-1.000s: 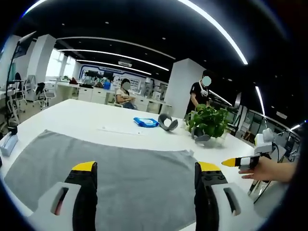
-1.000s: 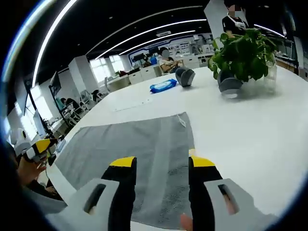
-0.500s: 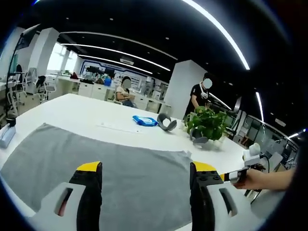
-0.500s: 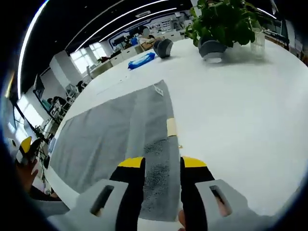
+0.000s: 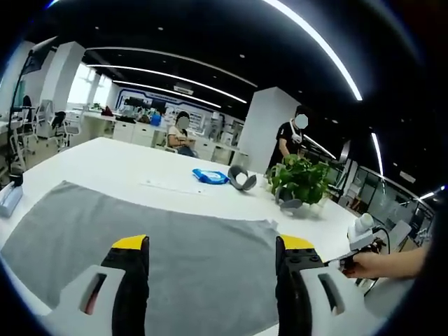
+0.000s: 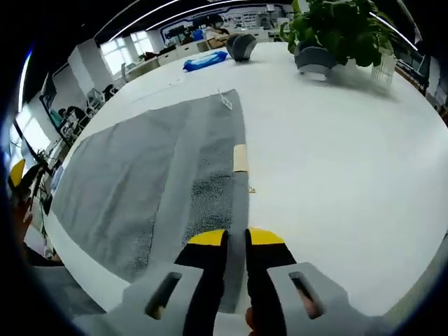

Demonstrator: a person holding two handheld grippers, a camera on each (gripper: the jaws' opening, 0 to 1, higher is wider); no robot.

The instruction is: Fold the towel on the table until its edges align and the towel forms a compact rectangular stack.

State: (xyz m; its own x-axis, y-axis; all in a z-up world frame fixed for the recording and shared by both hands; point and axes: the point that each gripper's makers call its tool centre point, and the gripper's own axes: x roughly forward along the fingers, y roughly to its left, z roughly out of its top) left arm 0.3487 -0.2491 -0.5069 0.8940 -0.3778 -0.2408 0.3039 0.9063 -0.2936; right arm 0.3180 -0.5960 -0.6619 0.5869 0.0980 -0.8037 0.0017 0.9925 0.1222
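1. Right hand-held gripper (image 6: 235, 238), jaws nearly together, pinching the near right edge of the flat grey terry towel (image 6: 150, 175); left hand-held gripper (image 5: 208, 253) spread wide above it.
2. Bare white counter (image 6: 336, 161) lies open beside the towel's right edge; potted green plant (image 6: 334, 31) stands far off.

Towel (image 6: 140, 175): grey cloth, nubby terry, matt. Table (image 6: 336, 154): white, smooth, faint sheen.

The left gripper view sits low at the near counter (image 5: 105, 164) edge, facing across the towel (image 5: 161, 245) toward the far plant (image 5: 302, 178). The right gripper view looks steeply down, close over the same towel (image 6: 140, 175), counter (image 6: 336, 161) and plant (image 6: 336, 28).
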